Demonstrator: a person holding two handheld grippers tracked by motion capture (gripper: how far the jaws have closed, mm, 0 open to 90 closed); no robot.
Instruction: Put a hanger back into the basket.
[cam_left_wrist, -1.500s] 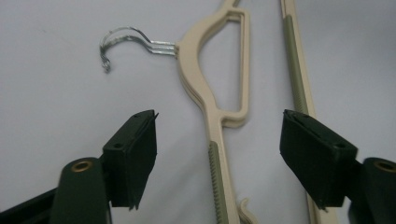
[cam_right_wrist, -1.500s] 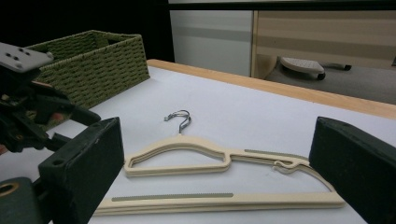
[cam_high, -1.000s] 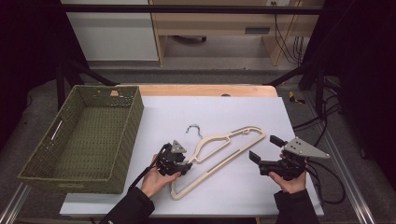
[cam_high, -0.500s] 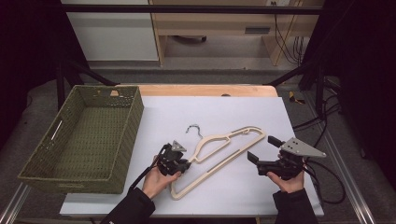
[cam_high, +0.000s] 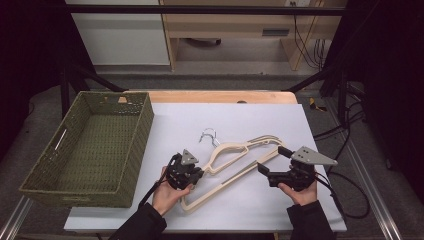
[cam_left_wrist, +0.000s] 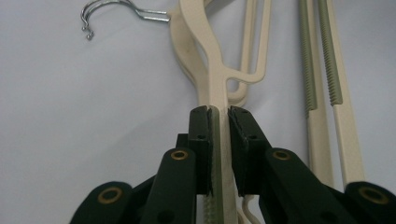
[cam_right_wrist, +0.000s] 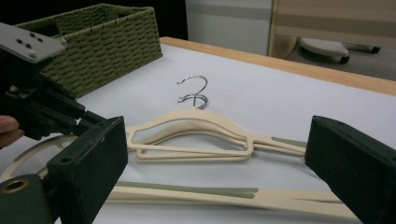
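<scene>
White sheeting covers the table (cam_high: 240, 120) we work at, with a wooden strip along its far edge. Well to the left of our left gripper (cam_high: 192, 176) sits a green woven basket (cam_high: 90, 150), its long side running away from us.

Our left gripper rests low on the sheet, its jaws having just been closing; they now pinch one cream arm of the hangers (cam_high: 235, 155). From its own view the pads (cam_left_wrist: 201, 140) press either side of that arm, a ribbed greenish strip showing between them. Two hangers seem stacked, their wire hooks (cam_left_wrist: 116, 11) lying ahead of these jaws and slightly left.

Between the two grippers the hangers lie flat, the long bottom bar slanting from near our left hand (cam_high: 167, 192) toward the right gripper (cam_high: 272, 161).

Our right gripper hovers at the hangers' right end, jaws spread wide and grasping nothing; the shoulder tip and bar lie just ahead between them. Our right hand (cam_high: 300, 192) holds it from behind.
</scene>
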